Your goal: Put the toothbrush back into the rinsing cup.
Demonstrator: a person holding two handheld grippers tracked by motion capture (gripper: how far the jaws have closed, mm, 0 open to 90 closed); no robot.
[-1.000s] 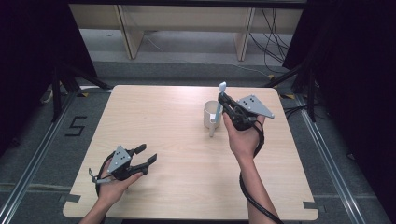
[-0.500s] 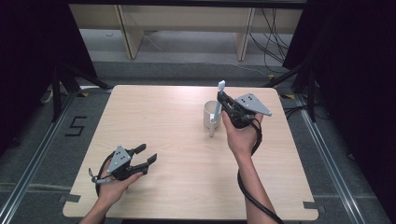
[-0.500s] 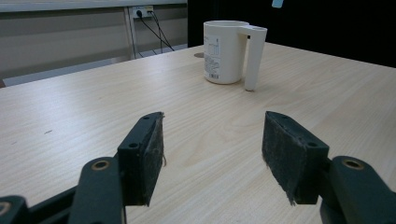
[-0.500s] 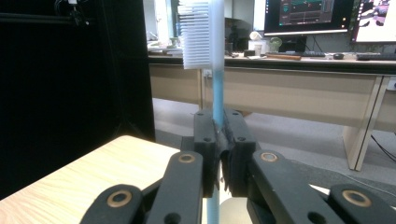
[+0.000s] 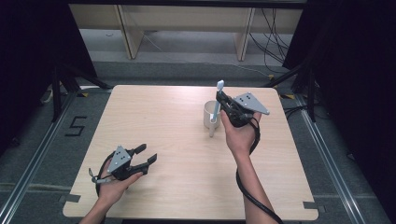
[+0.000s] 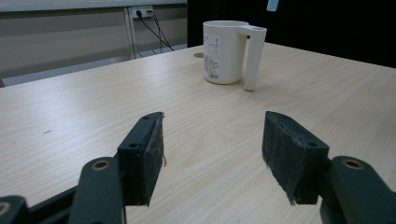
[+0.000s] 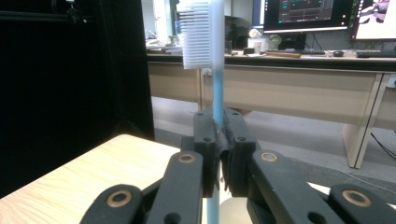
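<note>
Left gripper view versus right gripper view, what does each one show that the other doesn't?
Left gripper view alone: open black jaws of the left gripper, and the white plastic handled cup standing upright. Right gripper view alone: the right gripper clamped on a light blue toothbrush, bristle head up, with desks and monitors behind. Both share the light wooden table.

Office/lab: desks [image 7: 299,70], monitors [image 7: 306,14], black curtains [image 5: 345,70].

Light is even and soft from above; the wooden table [image 5: 187,140] is bright, the surroundings are dark. Shadows are weak. The high view is a little soft. In the right gripper view the near jaws are blurred.
</note>
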